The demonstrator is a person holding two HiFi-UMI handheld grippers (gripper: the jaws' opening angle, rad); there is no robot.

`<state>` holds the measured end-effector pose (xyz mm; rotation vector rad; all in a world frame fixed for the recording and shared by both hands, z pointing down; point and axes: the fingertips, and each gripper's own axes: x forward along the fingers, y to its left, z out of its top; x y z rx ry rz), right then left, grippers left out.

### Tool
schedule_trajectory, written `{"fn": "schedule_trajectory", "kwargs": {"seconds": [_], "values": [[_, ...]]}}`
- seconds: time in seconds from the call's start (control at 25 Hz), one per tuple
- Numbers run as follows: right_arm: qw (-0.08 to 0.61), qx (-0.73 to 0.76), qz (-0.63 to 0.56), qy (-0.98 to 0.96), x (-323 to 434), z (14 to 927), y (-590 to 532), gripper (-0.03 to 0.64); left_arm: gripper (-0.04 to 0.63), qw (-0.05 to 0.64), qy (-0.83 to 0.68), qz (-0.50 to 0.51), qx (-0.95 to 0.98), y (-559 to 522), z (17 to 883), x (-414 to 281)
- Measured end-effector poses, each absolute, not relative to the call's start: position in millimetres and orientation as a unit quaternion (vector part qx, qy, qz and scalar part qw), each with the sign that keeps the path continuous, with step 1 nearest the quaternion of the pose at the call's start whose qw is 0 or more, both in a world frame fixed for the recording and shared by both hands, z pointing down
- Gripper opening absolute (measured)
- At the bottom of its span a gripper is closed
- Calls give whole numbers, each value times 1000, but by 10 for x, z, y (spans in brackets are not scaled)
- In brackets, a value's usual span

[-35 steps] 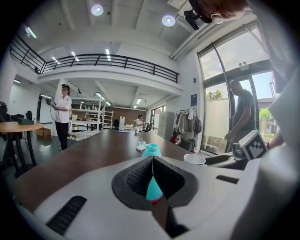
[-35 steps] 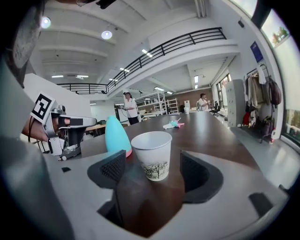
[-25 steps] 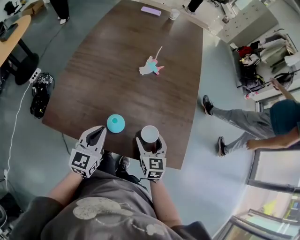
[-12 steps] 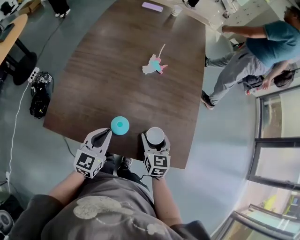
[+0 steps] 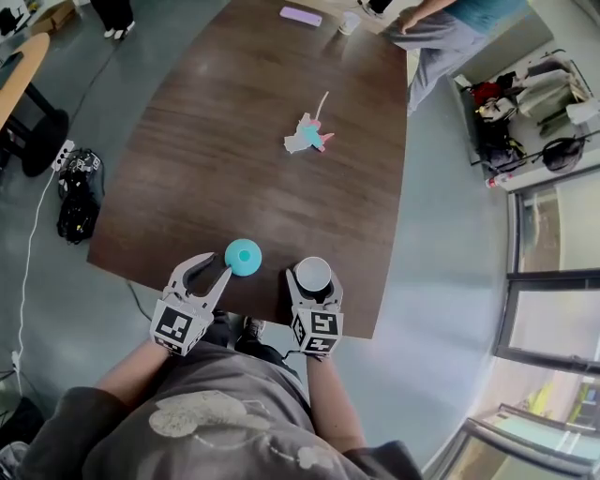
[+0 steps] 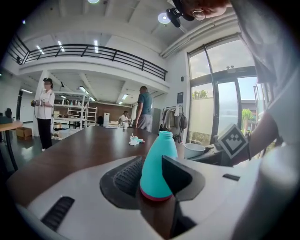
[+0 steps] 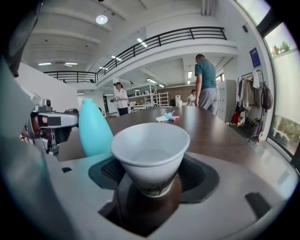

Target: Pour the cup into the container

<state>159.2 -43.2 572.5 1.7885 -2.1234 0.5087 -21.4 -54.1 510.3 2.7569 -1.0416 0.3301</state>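
A teal bottle (image 5: 243, 257) with a narrow neck stands upright near the table's front edge. My left gripper (image 5: 214, 266) sits just left of it and its jaws have just been opening. In the left gripper view the bottle (image 6: 158, 168) stands at the fingertips, between the two pads, with no pad pressing on it. A white paper cup (image 5: 312, 273) stands upright right of the bottle, with my right gripper (image 5: 313, 278) around it. In the right gripper view the cup (image 7: 150, 154) holds clear liquid and the pads lie against its sides.
The dark wooden table (image 5: 234, 141) runs away from me, and its front edge is right under both grippers. A pink and teal toy (image 5: 307, 134) lies mid-table. A purple item (image 5: 301, 16) and a small cup (image 5: 349, 23) sit at the far end, where a person (image 5: 441, 23) stands.
My left gripper's jaws, shut before, now stand apart beside the bottle. The right gripper and cup have kept still. The person at the right has walked to the table's far end.
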Motion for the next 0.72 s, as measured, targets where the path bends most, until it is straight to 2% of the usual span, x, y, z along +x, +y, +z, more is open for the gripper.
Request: {"fn": "schedule_trajectory", "kwargs": {"seconds": [0.12, 0.28, 0.6, 0.72], "values": [[159, 626, 178, -742, 1591, 5720, -421, 319, 198, 66, -318, 128, 937, -482, 5145, -139], [158, 628, 177, -741, 1588, 5710, -423, 320, 357, 61, -279, 137, 949, -426, 5211, 10], [158, 634, 178, -736, 1588, 5703, -432, 321, 476, 83, -266, 118, 953, -541, 5233, 230], [158, 634, 178, -735, 1587, 5704, -431, 320, 492, 84, -270, 115, 952, -626, 5259, 293]]}}
